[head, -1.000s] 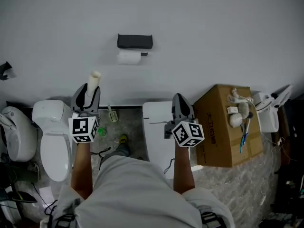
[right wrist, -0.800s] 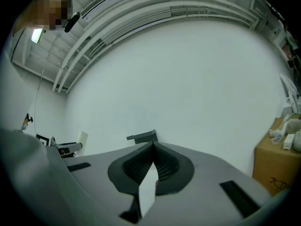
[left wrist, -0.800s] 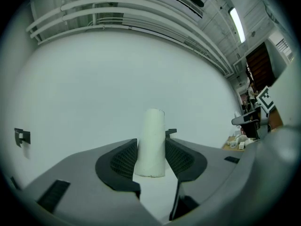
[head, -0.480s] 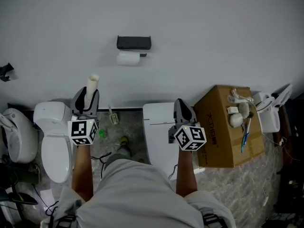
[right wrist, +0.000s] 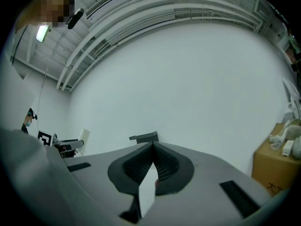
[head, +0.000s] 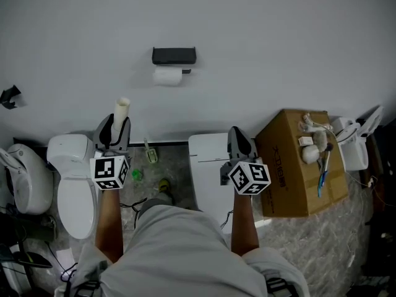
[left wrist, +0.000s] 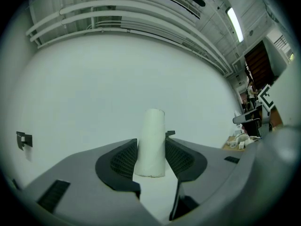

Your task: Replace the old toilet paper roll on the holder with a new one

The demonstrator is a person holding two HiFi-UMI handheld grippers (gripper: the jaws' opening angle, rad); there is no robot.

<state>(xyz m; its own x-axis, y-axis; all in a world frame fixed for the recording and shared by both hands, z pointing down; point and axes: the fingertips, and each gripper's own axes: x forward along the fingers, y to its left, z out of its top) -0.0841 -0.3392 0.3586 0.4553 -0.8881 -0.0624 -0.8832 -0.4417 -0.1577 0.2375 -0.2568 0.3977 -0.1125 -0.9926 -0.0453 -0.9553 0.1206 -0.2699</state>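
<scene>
The left gripper (left wrist: 151, 145) has its jaws drawn in narrow on a pale bare tube (left wrist: 152, 126), one ribbed pad pressing on each side of the tube's lower part. The tube stands upright, its upper end rising clear above the jaw tips. The right gripper (right wrist: 153, 149) has its jaws fully together, pad against pad, with nothing between them.

In the head view both grippers are held level and side by side, well apart, and both point at the white wall (head: 278, 36). Each marker cube faces the camera, with a forearm behind it.

The toilet paper holder (head: 174, 55) is mounted on the wall, above and between the two grippers. It is a black shelf with a white paper roll (head: 167, 75) hanging directly below it. The roll is on the holder; neither gripper touches it.

Below the left gripper stands a white toilet (head: 73, 187) with its lid down. A second white fixture (head: 21, 178) is at the far left edge. Below the right gripper is a white rectangular unit (head: 207, 178). Just beside that unit, on its right, is a brown cardboard box (head: 288, 178) with small white items and a blue-handled item on top. The floor (head: 154, 172) between toilet and unit is grey stone with a few small green objects.
</scene>
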